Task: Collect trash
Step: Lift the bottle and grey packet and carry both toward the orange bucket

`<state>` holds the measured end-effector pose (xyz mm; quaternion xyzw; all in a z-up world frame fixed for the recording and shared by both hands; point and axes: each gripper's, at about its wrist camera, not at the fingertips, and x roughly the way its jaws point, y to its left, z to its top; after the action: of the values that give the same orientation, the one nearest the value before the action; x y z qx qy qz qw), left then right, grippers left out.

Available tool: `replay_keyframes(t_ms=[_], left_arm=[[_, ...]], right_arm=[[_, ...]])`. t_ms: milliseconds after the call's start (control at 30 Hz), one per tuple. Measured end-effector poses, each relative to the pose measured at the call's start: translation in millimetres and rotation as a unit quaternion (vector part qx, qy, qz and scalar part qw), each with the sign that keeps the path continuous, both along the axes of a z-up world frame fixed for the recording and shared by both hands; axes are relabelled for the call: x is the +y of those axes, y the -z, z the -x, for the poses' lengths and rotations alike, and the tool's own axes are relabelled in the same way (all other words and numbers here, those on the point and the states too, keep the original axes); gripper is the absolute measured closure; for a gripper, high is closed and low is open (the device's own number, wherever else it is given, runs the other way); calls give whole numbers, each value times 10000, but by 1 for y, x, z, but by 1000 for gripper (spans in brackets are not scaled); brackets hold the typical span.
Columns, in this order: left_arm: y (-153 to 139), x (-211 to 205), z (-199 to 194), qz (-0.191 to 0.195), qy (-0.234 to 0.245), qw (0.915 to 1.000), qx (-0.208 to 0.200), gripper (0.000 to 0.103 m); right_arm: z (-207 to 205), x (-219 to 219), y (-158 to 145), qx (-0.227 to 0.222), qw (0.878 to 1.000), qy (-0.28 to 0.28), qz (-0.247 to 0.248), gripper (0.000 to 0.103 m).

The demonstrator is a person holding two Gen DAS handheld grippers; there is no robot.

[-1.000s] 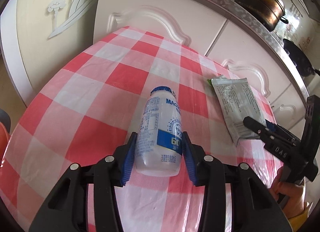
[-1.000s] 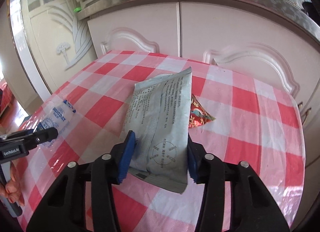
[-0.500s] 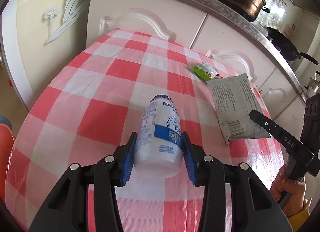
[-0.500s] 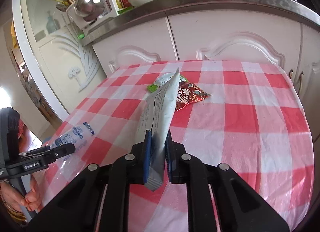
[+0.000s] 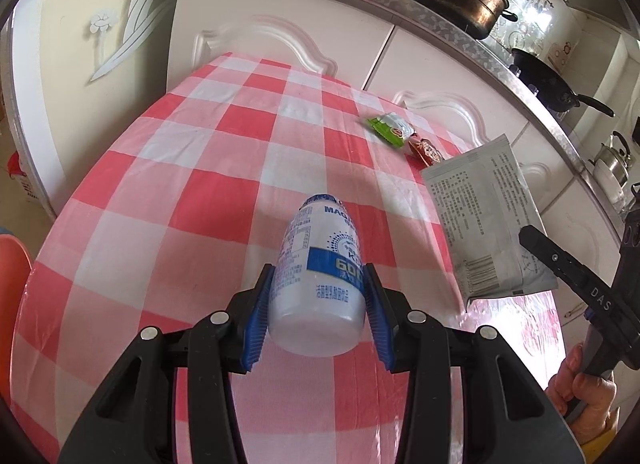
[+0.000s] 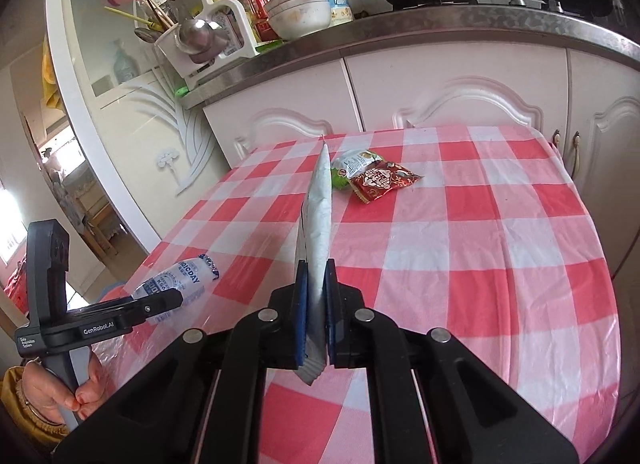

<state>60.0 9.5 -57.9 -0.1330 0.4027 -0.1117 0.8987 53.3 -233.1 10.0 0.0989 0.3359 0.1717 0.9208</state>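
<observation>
Carry step: left gripper [image 5: 318,304] clenched on the bottle [image 5: 320,276], right gripper [image 6: 316,316] clenched on the grey pouch [image 6: 318,216], both above the table [image 6: 500,224]; next requires transfer to a bin, then two wrappers [image 6: 376,174] at 12 o'clock.

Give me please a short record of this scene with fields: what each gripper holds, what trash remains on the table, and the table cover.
left gripper: shut on the white plastic bottle with blue label
right gripper: shut on the flat grey foil pouch, held edge-on
trash remaining on table: green-and-white snack wrapper; red snack wrapper, the two touching
table cover: red-and-white checked tablecloth
</observation>
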Motion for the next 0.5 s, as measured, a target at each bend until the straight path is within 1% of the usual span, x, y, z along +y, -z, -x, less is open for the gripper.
replay_keyframes(t_ms=[233,500], left_arm=[[-6,10,19,-67,69,9999,-138,58],[-9,25,40,-45,111,9996,-242,58]], right_arm=[[21,3,-9,-28,9999,102,79,94],[39,18,-23,-87,9999,62,115,94]])
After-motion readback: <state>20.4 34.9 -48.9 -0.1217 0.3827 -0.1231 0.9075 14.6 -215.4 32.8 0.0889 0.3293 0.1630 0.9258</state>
